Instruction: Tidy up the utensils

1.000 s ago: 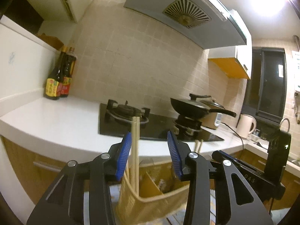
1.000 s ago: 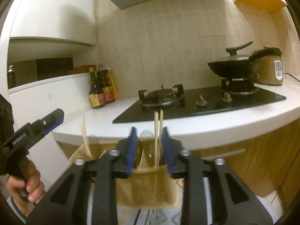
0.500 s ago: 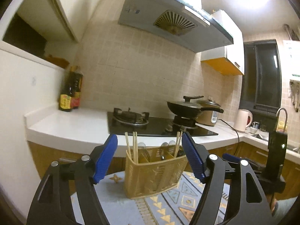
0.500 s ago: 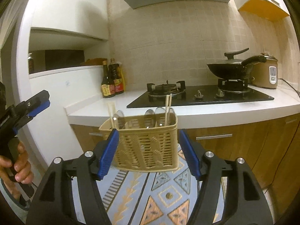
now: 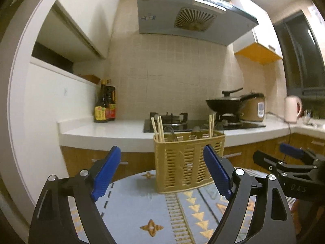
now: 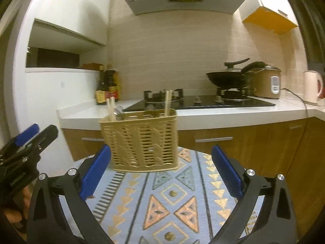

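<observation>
Left wrist view: a kitchen under dim, warm light. A white countertop (image 5: 113, 130) runs along a beige tiled wall, with wood-fronted drawers below it. A black gas hob (image 5: 168, 120) is set into the counter under a grey range hood (image 5: 182, 14). Two dark sauce bottles (image 5: 104, 103) stand at the counter's left end against the wall. A black lidded pan (image 5: 225, 101) sits on the right burner, a tan rice cooker (image 5: 254, 109) just beside it, and a pale kettle (image 5: 292, 108) further right.

In front of the counter is a table covered by a light blue cloth (image 5: 132, 209) with gold and orange geometric patterns. The tan plastic utensil basket (image 5: 189, 162) stands upright near the table's far edge. Its walls are slotted lattice. Pale wooden chopsticks (image 5: 158, 129) stick up at its left end, another pair (image 5: 211, 125) rises toward its right end, and spoon bowls show dimly between them.

The left gripper (image 5: 162, 172) has just been opening; its blue-padded jaws stand wide, clear of the basket, with nothing between them. From the right wrist view, the right gripper (image 6: 161, 168) has likewise just been opening and is spread wide, its pads short of the basket (image 6: 140, 140) and touching nothing.
</observation>
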`<state>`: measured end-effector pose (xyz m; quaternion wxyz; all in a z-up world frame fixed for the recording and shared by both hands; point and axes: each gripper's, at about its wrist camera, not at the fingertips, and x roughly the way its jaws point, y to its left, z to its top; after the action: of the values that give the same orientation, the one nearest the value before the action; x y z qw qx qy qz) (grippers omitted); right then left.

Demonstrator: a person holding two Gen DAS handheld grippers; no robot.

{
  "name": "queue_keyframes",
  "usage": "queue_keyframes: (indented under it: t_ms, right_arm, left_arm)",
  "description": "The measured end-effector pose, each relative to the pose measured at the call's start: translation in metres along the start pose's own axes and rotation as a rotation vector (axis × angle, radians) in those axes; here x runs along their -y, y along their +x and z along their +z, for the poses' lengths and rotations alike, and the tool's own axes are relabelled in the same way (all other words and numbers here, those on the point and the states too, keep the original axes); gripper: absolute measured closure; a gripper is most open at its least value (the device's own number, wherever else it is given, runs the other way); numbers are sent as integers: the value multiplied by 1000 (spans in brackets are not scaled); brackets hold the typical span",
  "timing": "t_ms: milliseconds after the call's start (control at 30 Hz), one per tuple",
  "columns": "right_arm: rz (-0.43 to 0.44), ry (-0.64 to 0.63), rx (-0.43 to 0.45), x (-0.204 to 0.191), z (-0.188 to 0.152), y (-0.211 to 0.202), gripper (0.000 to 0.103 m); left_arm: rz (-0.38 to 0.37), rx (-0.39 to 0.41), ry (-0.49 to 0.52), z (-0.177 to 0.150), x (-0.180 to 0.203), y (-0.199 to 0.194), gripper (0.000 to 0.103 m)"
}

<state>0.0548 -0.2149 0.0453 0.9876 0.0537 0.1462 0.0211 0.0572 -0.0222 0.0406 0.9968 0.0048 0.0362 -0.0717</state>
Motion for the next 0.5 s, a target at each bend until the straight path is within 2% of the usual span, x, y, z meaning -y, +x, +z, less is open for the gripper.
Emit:
queue_keyframes:
  t_ms: [167, 233, 333, 500]
  right_arm:
    - [-47, -38, -35, -1, -12, 14, 8]
    - [-42, -38, -48, -3, -14, 18, 8]
    - [-55, -63, -46, -12, -18, 17, 8]
    - [-37, -78, -74, -17, -20, 20, 8]
  left_arm:
    - [-7, -46, -40, -15, -5, 13, 22]
    - [-10, -72, -36, -19, -4, 17, 22]
    - [16, -68, -10, -21, -1, 14, 20]
    - [18, -111, -35, -26, -4, 20, 18]
